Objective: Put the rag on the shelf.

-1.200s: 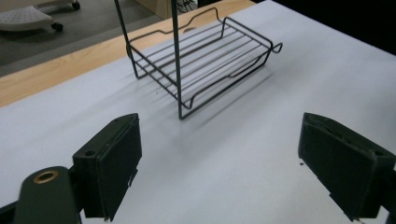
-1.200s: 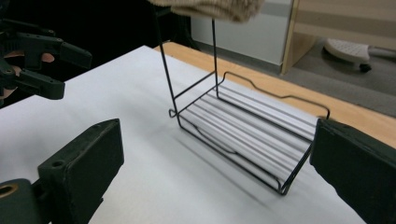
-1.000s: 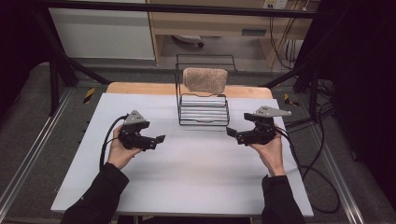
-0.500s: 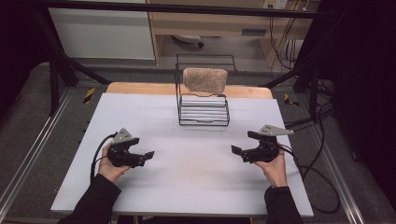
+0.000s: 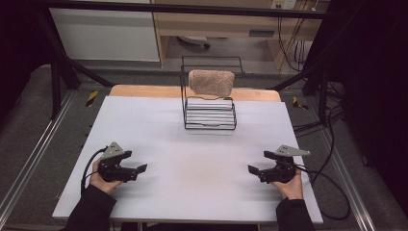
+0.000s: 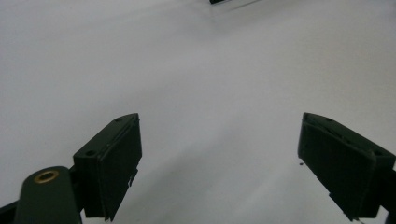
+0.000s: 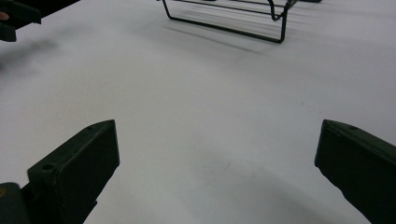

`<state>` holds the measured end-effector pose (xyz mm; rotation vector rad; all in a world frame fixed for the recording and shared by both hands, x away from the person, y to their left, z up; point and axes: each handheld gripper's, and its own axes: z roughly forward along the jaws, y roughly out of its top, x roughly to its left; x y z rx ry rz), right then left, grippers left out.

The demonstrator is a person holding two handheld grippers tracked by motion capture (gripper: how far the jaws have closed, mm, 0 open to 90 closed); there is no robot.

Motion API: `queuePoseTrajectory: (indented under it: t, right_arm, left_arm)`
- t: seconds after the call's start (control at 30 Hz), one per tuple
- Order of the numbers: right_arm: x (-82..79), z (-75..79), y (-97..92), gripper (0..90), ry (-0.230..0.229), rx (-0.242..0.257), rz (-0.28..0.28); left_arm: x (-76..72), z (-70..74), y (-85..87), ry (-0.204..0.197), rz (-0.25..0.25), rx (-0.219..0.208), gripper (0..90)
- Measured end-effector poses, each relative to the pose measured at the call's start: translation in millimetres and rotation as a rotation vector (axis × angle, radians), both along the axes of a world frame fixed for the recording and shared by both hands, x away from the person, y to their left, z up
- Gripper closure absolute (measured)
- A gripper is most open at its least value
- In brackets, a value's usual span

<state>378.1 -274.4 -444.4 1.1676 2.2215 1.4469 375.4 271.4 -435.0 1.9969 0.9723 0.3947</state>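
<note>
My left gripper [image 5: 141, 168] rests low over the white table [image 5: 202, 159] at the near left, held in a hand. Its jaws point toward the middle. In the left gripper view my left gripper [image 6: 219, 122] is open, with bare table between the black fingers [image 6: 109, 158]. At the near right my right gripper [image 5: 252, 169] mirrors it, pointing inward. The right gripper view has my right gripper [image 7: 217, 127] open and empty too. A black wire rack [image 5: 210, 115] stands at the table's far middle, with a brown folded cloth [image 5: 210, 82] draped over its top bar.
The rack's base [image 7: 229, 18] lies ahead of the right gripper, and the left hand's gripper [image 7: 14, 16] is at that view's top left corner. Cables trail from both grippers. A wooden strip [image 5: 144, 91] edges the table's far side. Floor rails run along both sides.
Both grippers have drawn back from near the rack toward the table's near edge, moved wider apart and come down low. Both stay open.
</note>
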Motion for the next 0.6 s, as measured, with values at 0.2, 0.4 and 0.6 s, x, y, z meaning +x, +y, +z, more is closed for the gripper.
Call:
queuePoseTrajectory:
  t: [0.2, 0.4, 0.6]
  right_arm:
    - [-8.0, -7.9, -12.3, 0.5, 0.007, 0.015, -0.02]
    - [-11.1, -11.1, -15.0, 0.5, 0.009, 0.005, -0.025]
    - [-11.1, -12.2, -13.8, 0.5, 0.009, -0.004, -0.018]
  left_arm:
    - [-2.9, -4.0, 6.3, 0.002, 0.009, -0.013, 13.5]
    - [-5.8, -7.6, 10.0, 0.002, 0.015, -0.004, 13.5]
    - [-7.9, -10.2, 11.2, 0.006, 0.016, -0.009, 13.5]
